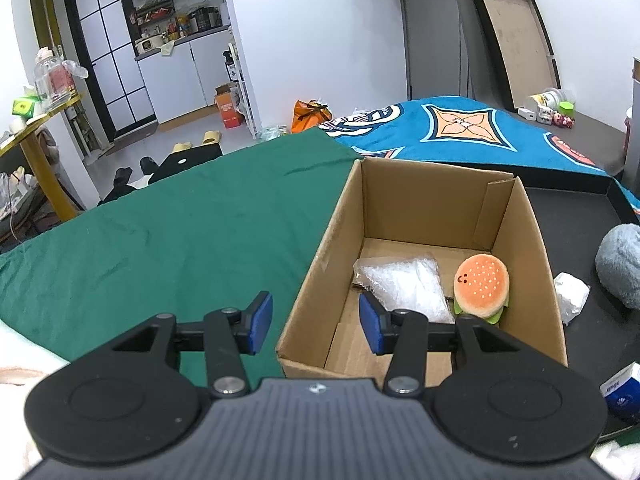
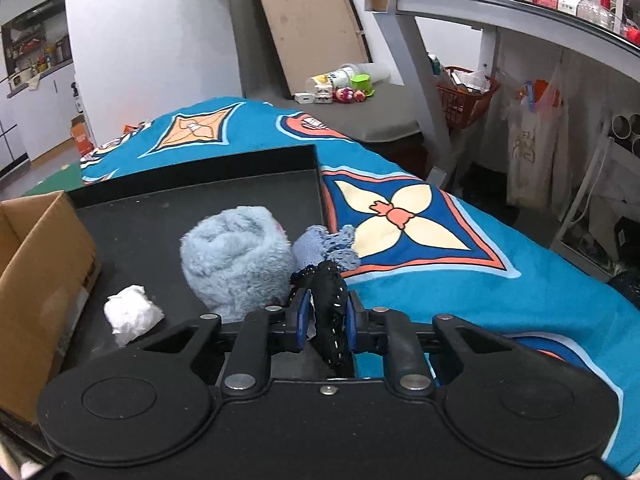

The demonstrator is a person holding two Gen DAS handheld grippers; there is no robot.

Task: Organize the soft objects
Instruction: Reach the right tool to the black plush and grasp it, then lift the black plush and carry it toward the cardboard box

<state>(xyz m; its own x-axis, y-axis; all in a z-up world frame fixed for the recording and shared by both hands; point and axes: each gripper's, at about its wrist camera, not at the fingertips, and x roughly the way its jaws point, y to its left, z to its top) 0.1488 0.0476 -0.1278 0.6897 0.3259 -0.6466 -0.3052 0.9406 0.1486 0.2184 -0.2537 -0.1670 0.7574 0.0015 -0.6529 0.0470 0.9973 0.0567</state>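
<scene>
Inside the cardboard box [image 1: 424,240], at about 1 o'clock from the left gripper [image 1: 316,322], sit a burger plush [image 1: 481,283] and a bubble-wrap bag [image 1: 404,286]: part of the sorting looks done. On the black tray [image 2: 160,216] a fluffy blue plush [image 2: 236,256], a knitted blue item [image 2: 324,242] and a white wad [image 2: 132,312] remain. The left gripper stands wide open and empty. The right gripper [image 2: 326,316] is closed on a black dotted fabric piece [image 2: 328,296], whose long axis runs toward 12 o'clock.
</scene>
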